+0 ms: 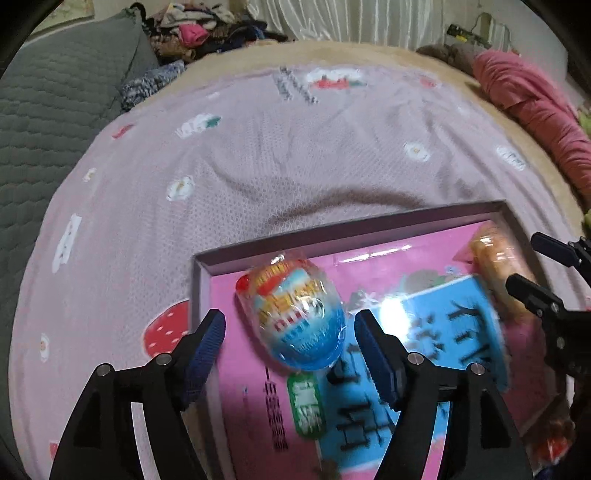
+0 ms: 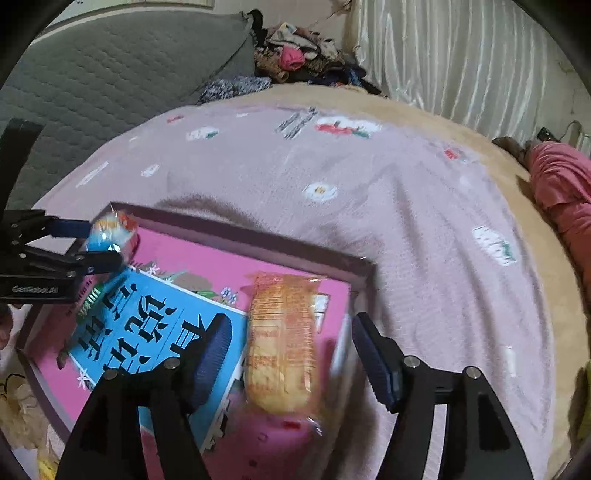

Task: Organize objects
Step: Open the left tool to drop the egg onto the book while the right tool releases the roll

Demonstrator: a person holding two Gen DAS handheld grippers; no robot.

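Note:
A shallow box with a pink printed floor and purple rim (image 1: 347,230) lies on the bed; it also shows in the right wrist view (image 2: 236,230). In it lie a colourful egg-shaped toy in clear wrap (image 1: 293,317), a blue book with black characters (image 1: 447,332) and an orange snack packet (image 2: 282,343). My left gripper (image 1: 290,328) is open, its jaws on either side of the egg without touching. My right gripper (image 2: 290,339) is open above the snack packet, jaws on either side of it. The egg (image 2: 110,234) shows between the left fingers.
The box sits on a lilac blanket with flower and strawberry prints (image 1: 258,155) over a beige bed. A grey quilted cushion (image 1: 55,110) stands at the left, a clothes pile (image 1: 207,29) at the back, a pink cloth (image 1: 535,103) at the right.

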